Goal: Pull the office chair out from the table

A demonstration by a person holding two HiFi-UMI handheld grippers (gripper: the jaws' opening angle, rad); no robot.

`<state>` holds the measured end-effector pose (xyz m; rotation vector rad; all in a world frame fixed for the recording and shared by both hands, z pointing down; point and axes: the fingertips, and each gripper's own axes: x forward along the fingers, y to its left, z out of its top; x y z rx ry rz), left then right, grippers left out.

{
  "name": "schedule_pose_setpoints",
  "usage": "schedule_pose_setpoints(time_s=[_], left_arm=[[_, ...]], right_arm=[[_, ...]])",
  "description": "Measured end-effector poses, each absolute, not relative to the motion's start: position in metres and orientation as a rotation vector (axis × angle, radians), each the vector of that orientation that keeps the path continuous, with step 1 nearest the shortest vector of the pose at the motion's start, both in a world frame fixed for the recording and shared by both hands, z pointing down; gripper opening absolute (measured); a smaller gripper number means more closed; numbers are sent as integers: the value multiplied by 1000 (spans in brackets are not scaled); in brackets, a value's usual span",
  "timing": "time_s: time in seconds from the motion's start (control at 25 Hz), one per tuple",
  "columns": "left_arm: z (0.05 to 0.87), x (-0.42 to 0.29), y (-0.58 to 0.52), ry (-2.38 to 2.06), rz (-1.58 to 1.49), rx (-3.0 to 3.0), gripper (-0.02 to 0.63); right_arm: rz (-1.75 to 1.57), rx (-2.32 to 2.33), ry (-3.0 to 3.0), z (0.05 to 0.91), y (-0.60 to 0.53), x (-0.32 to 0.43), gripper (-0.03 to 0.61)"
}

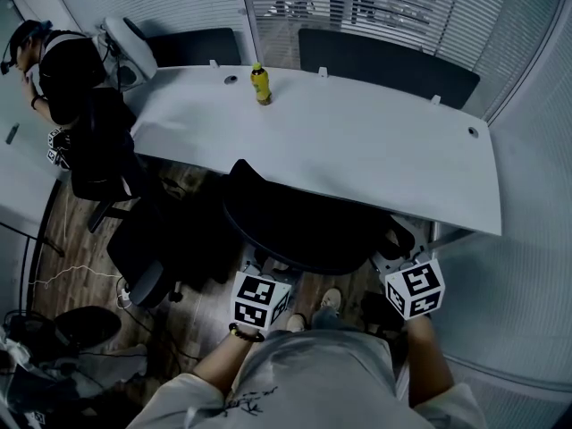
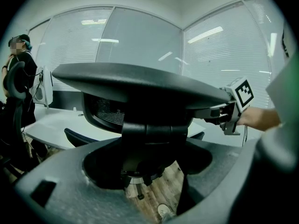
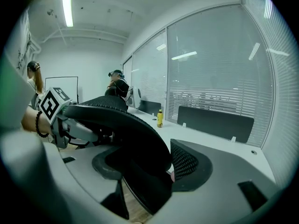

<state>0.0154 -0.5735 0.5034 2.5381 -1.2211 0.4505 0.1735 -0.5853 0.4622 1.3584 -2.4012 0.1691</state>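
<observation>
straddling the top rim of the black mesh office chair, the left gripper and right gripper both gape open, unclamped, while the chair sits mid-frame tucked against the long white table, so the whole pull seems left to do.

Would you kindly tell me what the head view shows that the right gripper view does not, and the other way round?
Only the head view shows the right gripper's marker cube and a white cable lying at lower left. Only the right gripper view shows the ceiling light and a bystander with a ponytail at far left. Both show the office chair, the white table, the yellow bottle and the left gripper's marker cube.
</observation>
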Motion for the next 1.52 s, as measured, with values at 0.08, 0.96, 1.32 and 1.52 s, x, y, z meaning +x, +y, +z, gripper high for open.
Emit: schedule_pose_setpoints(time_s=[0.08,0.96,1.32,1.52], left_arm=[[504,15,-572,-1211,457,2545,334],[500,1,-537,-1190,435,2567,333],[506,-4,-501,-1173,443,2589,333],[506,-11,-488,-1159,447,2595,333]], right_arm=[[154,1358,-2389,461,-583,172,236],[171,1330,-2377,462,-543,160,235],[169,1348,-2375,467,-505,155,235],[170,1364,-2367,468,-489,148,235]])
